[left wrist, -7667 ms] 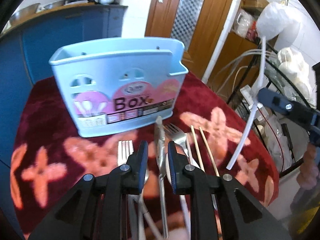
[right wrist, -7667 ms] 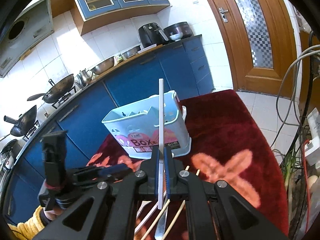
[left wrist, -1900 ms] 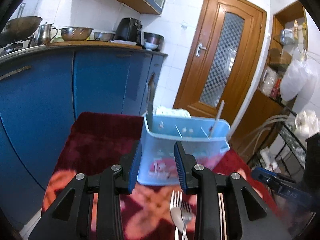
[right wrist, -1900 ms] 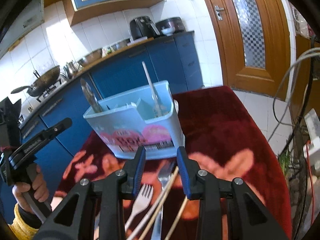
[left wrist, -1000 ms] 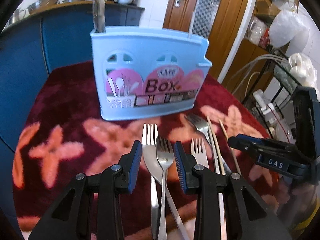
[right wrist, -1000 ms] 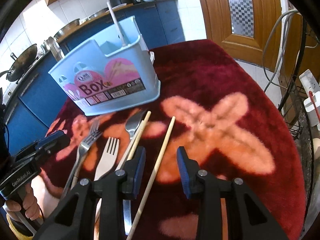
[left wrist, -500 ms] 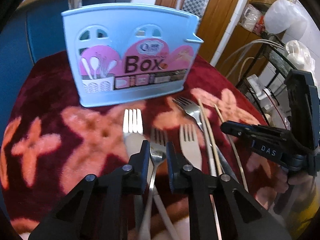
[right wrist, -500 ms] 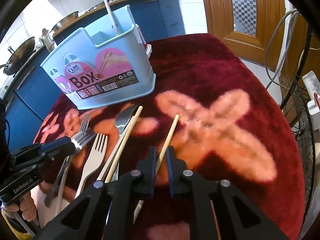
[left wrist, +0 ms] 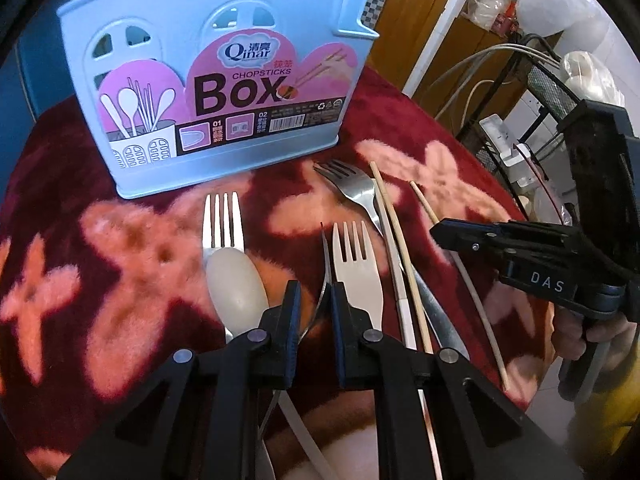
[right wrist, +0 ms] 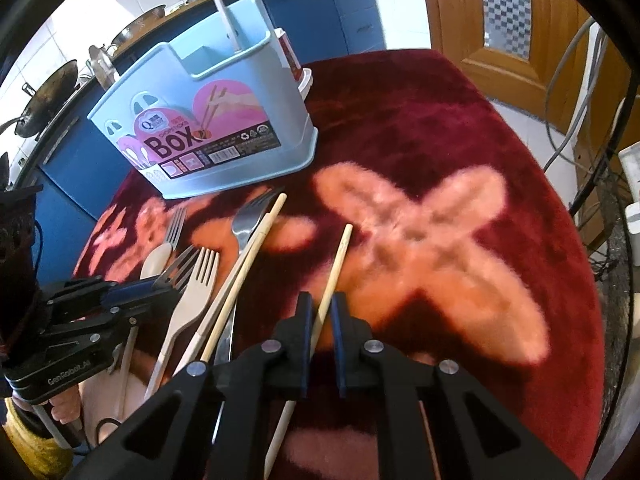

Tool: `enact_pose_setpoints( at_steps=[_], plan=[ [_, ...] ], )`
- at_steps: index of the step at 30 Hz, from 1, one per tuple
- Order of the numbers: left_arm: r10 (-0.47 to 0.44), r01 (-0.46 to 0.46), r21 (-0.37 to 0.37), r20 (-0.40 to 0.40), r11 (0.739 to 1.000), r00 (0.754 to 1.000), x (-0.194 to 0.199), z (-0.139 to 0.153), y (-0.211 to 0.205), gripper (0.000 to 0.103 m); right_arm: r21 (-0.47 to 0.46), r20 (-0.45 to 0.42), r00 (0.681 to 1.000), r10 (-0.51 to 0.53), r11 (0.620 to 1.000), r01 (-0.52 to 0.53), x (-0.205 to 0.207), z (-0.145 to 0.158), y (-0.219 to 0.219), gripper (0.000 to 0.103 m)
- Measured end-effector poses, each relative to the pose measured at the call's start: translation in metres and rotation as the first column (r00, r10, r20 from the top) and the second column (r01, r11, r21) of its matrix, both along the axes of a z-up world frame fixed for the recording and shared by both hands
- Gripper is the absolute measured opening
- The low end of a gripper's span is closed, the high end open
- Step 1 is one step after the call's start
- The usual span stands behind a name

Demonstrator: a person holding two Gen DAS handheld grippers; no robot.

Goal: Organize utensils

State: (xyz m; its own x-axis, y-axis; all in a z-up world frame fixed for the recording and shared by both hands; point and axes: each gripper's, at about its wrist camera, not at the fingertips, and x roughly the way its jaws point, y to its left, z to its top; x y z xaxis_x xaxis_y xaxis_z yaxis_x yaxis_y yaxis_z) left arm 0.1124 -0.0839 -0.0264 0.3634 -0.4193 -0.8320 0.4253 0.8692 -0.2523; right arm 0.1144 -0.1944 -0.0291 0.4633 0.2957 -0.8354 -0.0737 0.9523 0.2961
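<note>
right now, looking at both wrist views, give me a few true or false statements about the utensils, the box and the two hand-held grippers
1. The right hand-held gripper is shut on a lone wooden chopstick. True.
2. The left hand-held gripper hangs open with nothing between its fingers. False: it is shut on a metal fork, turned on edge.
3. The blue chopsticks box lies tipped over on the red cloth. False: it stands upright.
4. A white stick stands in the box. True.
5. A beige plastic fork lies on the cloth just right of the left gripper's fingers. True.
6. All the chopsticks are already in the box. False: several lie on the cloth.
</note>
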Motion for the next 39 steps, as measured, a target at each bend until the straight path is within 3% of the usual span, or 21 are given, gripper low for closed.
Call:
enact_pose_setpoints(
  at_steps=[7,11,15,20,26,31,39],
  plan=[
    [0.031,-0.031,-0.034,-0.011,0.999,0.999,0.007,0.004,0.004,0.004,0.03,-0.051,0.998,0.026,0.999,-0.025,0.01,0.0,-0.004,0.011],
    [0.062,-0.061,-0.075,0.01,0.995,0.998,0.004,0.011,0.012,0.0,0.013,-0.032,0.999,0.027,1.0,-0.027,0.006,0.003,0.0,0.009],
    [0.092,-0.085,-0.112,0.051,0.99,0.994,-0.003,0.025,0.024,0.0,0.064,0.011,1.0,0.014,0.998,-0.014,-0.002,0.01,0.0,0.006],
    [0.124,-0.107,-0.155,0.106,0.982,0.987,-0.01,0.041,0.037,0.0,0.119,0.103,0.995,-0.005,0.993,-0.008,-0.017,0.028,0.004,0.006],
    [0.187,-0.143,-0.224,0.191,0.964,0.964,-0.021,0.066,0.054,0.0,0.187,0.254,0.966,-0.044,0.982,-0.005,-0.033,0.062,0.007,0.006],
    [0.231,-0.149,-0.268,0.305,0.952,0.924,-0.029,0.095,0.065,0.0,0.183,0.396,0.916,-0.072,0.983,-0.003,-0.038,0.089,0.013,0.006],
    [0.259,-0.144,-0.297,0.398,0.944,0.88,-0.02,0.135,0.073,0.0,0.18,0.485,0.871,-0.082,0.984,-0.008,-0.031,0.111,0.021,0.006]
  ],
)
